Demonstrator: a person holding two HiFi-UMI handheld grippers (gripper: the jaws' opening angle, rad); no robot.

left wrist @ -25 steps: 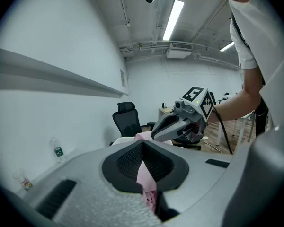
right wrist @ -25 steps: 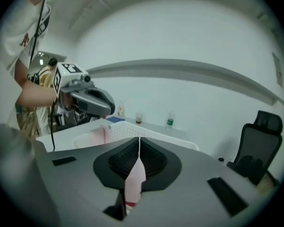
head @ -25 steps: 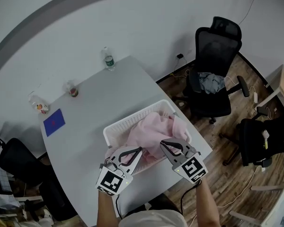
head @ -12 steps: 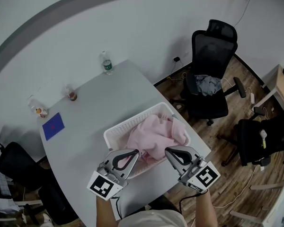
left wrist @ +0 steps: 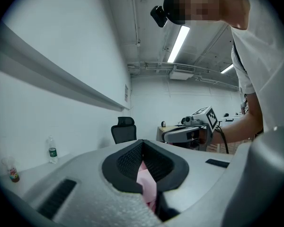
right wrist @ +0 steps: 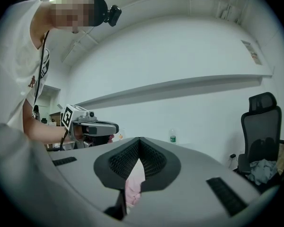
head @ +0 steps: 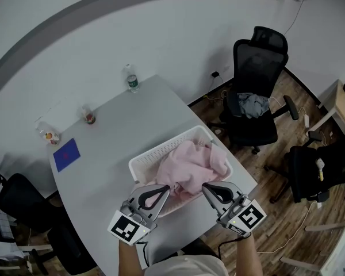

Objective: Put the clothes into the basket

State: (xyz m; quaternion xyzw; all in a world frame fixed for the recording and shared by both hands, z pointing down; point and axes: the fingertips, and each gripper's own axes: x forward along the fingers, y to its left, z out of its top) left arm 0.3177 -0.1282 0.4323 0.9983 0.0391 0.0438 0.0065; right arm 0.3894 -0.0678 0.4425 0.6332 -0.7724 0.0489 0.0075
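- Plainly, the long white table (head: 115, 131) is the work surface. It carries the basket at its near end, where both hands can reach it.
- The black mesh office chair (head: 257, 59) stands well apart on the wooden floor with a crumpled grey garment (head: 254, 103) on its seat. That may be another piece to fetch, though I cannot be sure.
- The white plastic lattice basket (head: 155, 152) sits mouth up close to the table's near edge, so clothes can be lowered in from above.
- The pale pink soft cloth (head: 190, 163) lies inside the basket, heaped above the rim. Its near side bulges towards the near wall, where both grippers meet it.
- The left gripper (head: 164, 187) and the right gripper (head: 206, 185) are held level and side by side at that near wall. Each is closed on a fold of the pink fabric. I judge that they grip its edge to settle the last of it inside, and that letting go is what remains.
- The pinched folds look thin, limp and creased. They hang as narrow pink strips below the dark ribbed pads, so the fabric should drop and slump once it is released.
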